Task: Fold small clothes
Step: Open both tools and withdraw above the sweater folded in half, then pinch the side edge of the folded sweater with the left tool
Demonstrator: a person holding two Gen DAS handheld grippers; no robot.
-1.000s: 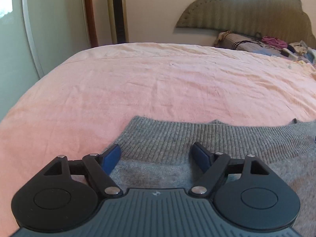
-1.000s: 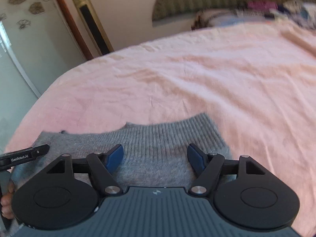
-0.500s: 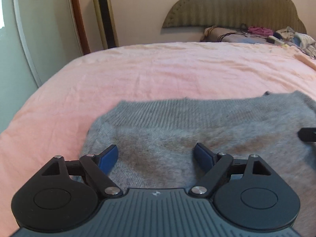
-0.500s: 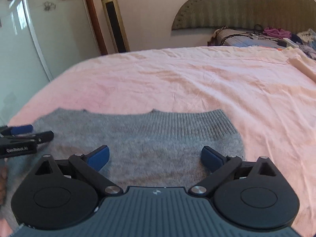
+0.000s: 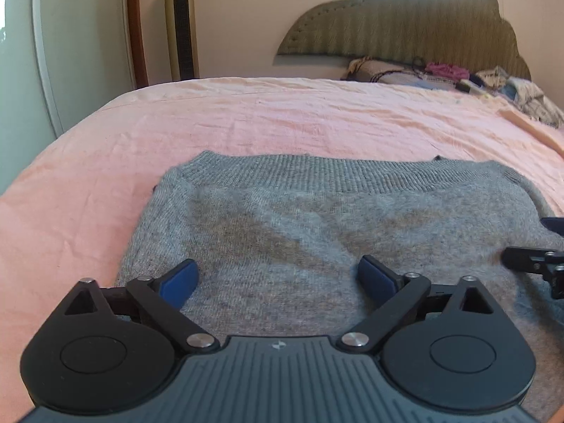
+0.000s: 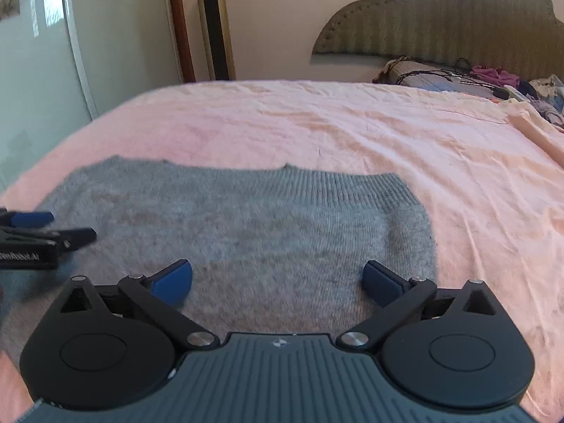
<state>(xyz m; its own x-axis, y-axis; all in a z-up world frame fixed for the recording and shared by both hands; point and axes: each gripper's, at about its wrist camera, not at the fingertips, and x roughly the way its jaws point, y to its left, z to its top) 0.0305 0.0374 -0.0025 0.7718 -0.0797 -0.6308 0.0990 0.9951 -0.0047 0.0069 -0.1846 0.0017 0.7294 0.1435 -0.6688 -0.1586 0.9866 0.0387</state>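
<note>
A grey sweater (image 5: 317,232) is spread flat on the pink bedsheet (image 5: 282,120). The left gripper (image 5: 278,278) and right gripper (image 6: 276,280) are held over it, jaws spread apart, nothing gripped.

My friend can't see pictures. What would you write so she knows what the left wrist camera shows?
A grey knitted sweater lies flat on a pink bedsheet, its ribbed band on the far side. The left tool is open above it, blue fingertips spread, and part of the right tool shows at the right edge. A pile of clothes sits by the green headboard.
</note>
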